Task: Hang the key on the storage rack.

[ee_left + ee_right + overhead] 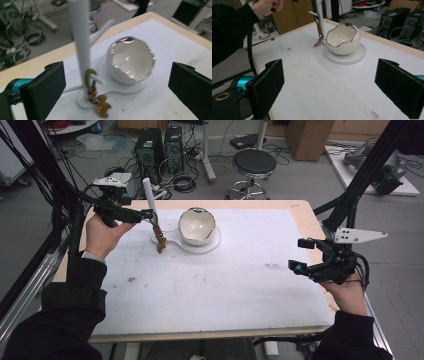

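Observation:
A white peg stand (148,195) rises at the back left of the white mat. A keychain with a green ring (88,80) and a brown gingerbread charm (103,108) hangs from one of its low pegs, the charm (160,245) near the mat. My left gripper (145,210) is beside the post (81,37), and its jaws (116,92) stand open with the pads touching nothing. Just right of the stand, a white eggshell-shaped bowl (196,226) with a shiny rim sits on a round white base (212,245). My right gripper (298,255) hovers open and empty (332,92) near the table's right edge, facing the bowl (343,40).
The white mat (225,285) covers most of the wooden table. Beyond the far edge stand a black stool (254,162), computer towers (150,147), cables and a cardboard box (310,137). Black frame struts (367,165) slant down at the right.

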A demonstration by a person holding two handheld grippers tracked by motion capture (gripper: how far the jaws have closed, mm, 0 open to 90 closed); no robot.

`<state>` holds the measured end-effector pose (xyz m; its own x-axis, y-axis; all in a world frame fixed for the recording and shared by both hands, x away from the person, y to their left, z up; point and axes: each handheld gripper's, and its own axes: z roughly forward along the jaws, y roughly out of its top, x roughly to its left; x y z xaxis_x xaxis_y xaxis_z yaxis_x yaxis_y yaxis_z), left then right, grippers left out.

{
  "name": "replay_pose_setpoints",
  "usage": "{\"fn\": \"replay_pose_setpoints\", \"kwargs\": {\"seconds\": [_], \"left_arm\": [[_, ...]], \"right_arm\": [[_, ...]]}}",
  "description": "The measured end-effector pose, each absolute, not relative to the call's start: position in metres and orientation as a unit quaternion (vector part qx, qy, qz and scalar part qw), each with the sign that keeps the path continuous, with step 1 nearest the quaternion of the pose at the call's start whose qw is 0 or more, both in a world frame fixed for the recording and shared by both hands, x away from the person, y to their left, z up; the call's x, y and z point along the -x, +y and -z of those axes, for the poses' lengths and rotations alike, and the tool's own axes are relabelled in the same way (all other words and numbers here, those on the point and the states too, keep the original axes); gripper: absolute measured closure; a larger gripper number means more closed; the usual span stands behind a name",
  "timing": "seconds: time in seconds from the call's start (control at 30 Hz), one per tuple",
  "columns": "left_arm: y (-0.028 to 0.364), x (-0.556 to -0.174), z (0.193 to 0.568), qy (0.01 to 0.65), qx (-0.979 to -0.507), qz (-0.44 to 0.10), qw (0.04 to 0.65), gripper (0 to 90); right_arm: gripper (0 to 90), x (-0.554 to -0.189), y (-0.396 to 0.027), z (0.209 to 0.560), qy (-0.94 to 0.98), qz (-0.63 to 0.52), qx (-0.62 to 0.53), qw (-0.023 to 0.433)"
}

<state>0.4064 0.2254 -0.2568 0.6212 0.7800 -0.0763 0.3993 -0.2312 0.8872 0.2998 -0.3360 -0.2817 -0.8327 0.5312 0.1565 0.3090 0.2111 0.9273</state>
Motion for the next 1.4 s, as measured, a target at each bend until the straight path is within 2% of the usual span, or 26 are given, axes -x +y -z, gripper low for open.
{"fn": "replay_pose_setpoints", "kwargs": {"seconds": [0.33, 0.43, 0.5, 0.63, 1.2, 1.4], "left_arm": [[0.258, -0.356, 0.265, 0.384, -0.740, -0.190, 0.519, 1.7], [0.265, -0.339, 0.269, 0.374, -0.742, -0.197, 0.519, 1.7], [0.270, -0.325, 0.273, 0.369, -0.738, -0.219, 0.520, 1.7], [0.281, -0.306, 0.281, 0.363, -0.724, -0.209, 0.548, 1.7], [0.272, -0.289, 0.295, 0.358, -0.713, -0.181, 0.575, 1.7], [0.264, -0.283, 0.291, 0.342, -0.717, -0.199, 0.573, 1.7]], "right_arm": [[8.1, -0.306, -0.336, 0.286, 0.763, -0.568, -0.288, 0.108], [8.1, -0.307, -0.338, 0.286, 0.762, -0.569, -0.289, 0.110], [8.1, -0.309, -0.339, 0.287, 0.761, -0.567, -0.295, 0.111], [8.1, -0.310, -0.341, 0.289, 0.759, -0.565, -0.301, 0.115], [8.1, -0.302, -0.336, 0.287, 0.755, -0.563, -0.300, 0.148], [8.1, -0.301, -0.330, 0.286, 0.757, -0.562, -0.297, 0.153]]}}
